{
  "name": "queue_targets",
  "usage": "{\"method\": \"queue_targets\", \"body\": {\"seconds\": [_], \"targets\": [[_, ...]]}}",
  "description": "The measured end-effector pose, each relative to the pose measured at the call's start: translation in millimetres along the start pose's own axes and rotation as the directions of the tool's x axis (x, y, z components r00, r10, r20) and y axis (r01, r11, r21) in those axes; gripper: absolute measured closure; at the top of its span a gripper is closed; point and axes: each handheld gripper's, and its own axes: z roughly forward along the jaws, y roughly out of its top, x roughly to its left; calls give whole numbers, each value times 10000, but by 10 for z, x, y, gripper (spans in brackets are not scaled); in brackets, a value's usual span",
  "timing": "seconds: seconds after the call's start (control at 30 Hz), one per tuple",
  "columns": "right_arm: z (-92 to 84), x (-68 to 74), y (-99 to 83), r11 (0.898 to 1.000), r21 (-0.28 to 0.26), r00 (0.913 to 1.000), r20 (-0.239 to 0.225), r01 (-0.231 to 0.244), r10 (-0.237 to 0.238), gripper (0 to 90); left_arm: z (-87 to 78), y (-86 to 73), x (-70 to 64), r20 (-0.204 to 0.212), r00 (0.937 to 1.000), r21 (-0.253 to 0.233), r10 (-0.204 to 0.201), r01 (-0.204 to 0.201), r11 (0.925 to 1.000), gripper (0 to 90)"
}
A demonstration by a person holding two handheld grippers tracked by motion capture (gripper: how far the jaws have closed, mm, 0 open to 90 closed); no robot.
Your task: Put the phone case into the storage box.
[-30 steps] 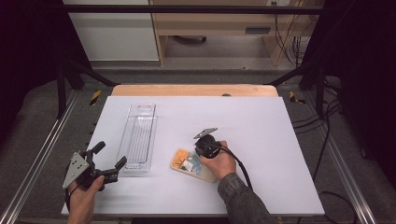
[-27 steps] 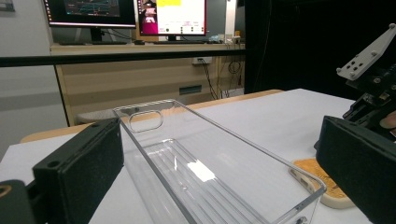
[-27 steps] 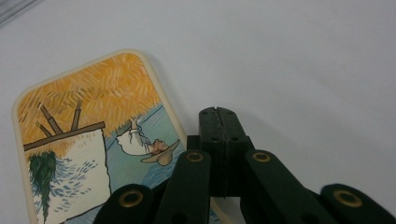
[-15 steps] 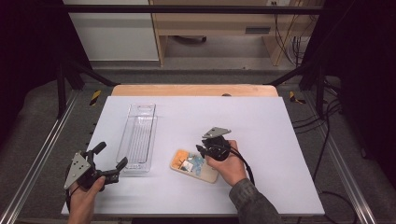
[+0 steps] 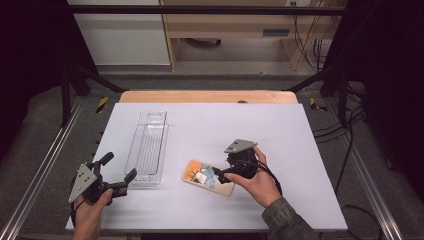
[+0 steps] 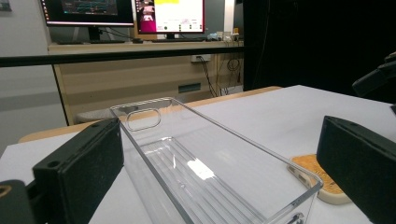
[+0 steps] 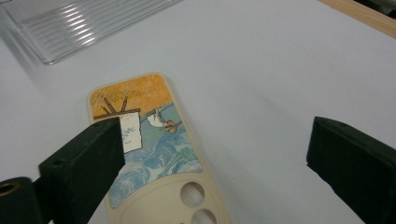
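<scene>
Right claw (image 5: 218, 175) lifted off phone case (image 7: 149, 154), jaws just opened, camera holes close up

On the surface (image 5: 300, 130): clear tray (image 5: 148, 148) lay left of centre, long axis running from near edge to far, handle end farthest away. Phone case (image 5: 207, 178) lay flat just right of the tray's near end, close beside but apart from it. Right gripper (image 5: 220, 175) hung over the case's right end, jaws spread wide with nothing between them, having just been opening. Left gripper (image 5: 120, 172) sat at the near left corner, just before the tray's near end, jaws spread either side of it. Behind the surface stood a desk (image 6: 140, 51) bearing monitors (image 6: 121, 11).
</scene>
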Motion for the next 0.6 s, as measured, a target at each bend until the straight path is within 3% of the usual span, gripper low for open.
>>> {"method": "queue_targets", "body": {"seconds": [0.6], "targets": [[-145, 19, -49, 9963, 684, 9984, -218, 527, -513, 54, -10, 3, 2, -8, 10000, -28, -17, 17, 10000, 4]]}}
